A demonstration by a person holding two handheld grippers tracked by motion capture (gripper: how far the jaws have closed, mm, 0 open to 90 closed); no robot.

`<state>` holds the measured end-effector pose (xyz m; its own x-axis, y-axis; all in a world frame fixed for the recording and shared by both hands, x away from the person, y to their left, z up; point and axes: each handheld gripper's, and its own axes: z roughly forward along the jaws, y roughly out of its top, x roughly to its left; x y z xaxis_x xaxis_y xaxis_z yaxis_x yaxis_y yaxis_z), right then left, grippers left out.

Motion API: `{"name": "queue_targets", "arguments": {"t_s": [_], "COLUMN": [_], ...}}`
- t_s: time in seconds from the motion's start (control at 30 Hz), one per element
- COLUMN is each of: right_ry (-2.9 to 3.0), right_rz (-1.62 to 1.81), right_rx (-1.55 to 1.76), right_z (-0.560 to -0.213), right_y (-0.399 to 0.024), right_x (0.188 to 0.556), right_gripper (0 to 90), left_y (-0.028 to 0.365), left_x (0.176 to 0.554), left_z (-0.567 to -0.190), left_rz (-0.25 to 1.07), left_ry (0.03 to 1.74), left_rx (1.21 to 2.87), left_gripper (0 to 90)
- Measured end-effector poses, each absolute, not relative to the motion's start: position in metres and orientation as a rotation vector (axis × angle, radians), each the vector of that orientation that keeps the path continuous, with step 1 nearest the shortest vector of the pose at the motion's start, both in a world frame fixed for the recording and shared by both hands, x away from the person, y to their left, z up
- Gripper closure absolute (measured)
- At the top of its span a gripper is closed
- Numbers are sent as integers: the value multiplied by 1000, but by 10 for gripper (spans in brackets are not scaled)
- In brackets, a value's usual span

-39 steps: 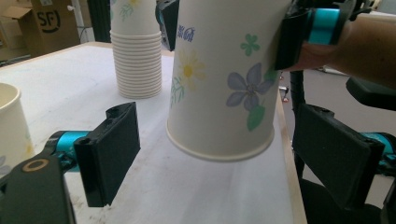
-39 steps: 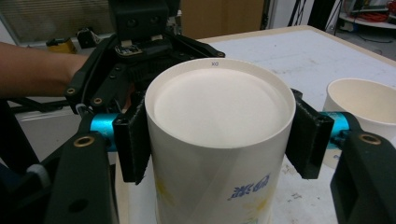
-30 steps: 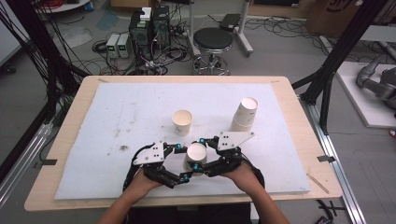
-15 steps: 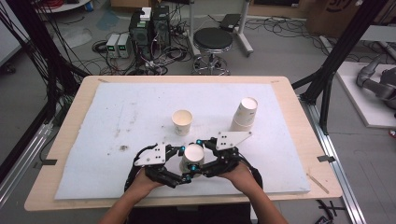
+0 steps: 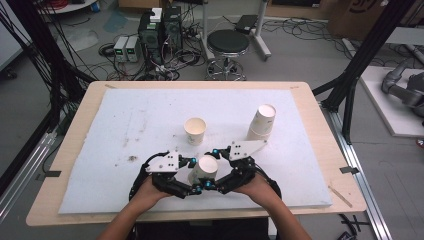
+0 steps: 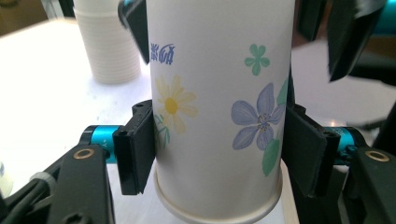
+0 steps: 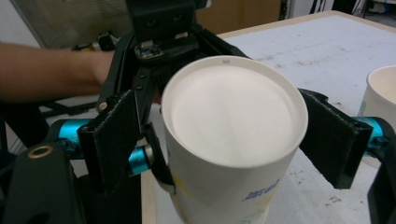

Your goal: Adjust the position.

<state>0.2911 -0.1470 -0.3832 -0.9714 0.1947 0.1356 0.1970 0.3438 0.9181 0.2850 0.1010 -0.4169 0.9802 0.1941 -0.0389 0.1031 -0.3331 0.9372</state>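
An upside-down paper cup (image 5: 206, 166) printed with flowers (image 6: 210, 70) sits near the front edge of the white mat, between both grippers. My left gripper (image 5: 196, 175) has just been closing, and its pads (image 6: 140, 156) now press the cup's sides just above the rim. My right gripper (image 5: 216, 169) has just been opening. In the right gripper view its jaws (image 7: 222, 135) stand a little off the cup's upturned base (image 7: 233, 112), with the cup still between them.
An upright paper cup (image 5: 195, 130) stands mid-mat, just beyond the grippers. A stack of upside-down cups (image 5: 262, 121) stands to the right of it (image 6: 109, 42). The mat (image 5: 125, 115) lies on a wooden table, with a stool and cables on the floor behind.
The left gripper's jaws have drawn in onto the cup and the right gripper's jaws have spread off it. Both hands and the cup stay where they were.
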Motion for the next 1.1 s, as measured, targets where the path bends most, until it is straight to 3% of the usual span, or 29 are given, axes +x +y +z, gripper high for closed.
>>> {"name": "queue_targets", "arguments": {"t_s": [0.4, 1.1], "right_ry": [-2726, -2884], "right_rz": [-1602, -1352], "right_rx": [-253, -124], "right_z": [-368, -371], "right_y": [-149, -140], "right_x": [296, 302], "right_gripper": [178, 181], "left_y": [93, 82], "left_x": [292, 299], "left_z": [-398, -382], "left_rz": [54, 62], "left_ry": [156, 74], "left_rx": [2185, 2423], "left_gripper": [339, 343]}}
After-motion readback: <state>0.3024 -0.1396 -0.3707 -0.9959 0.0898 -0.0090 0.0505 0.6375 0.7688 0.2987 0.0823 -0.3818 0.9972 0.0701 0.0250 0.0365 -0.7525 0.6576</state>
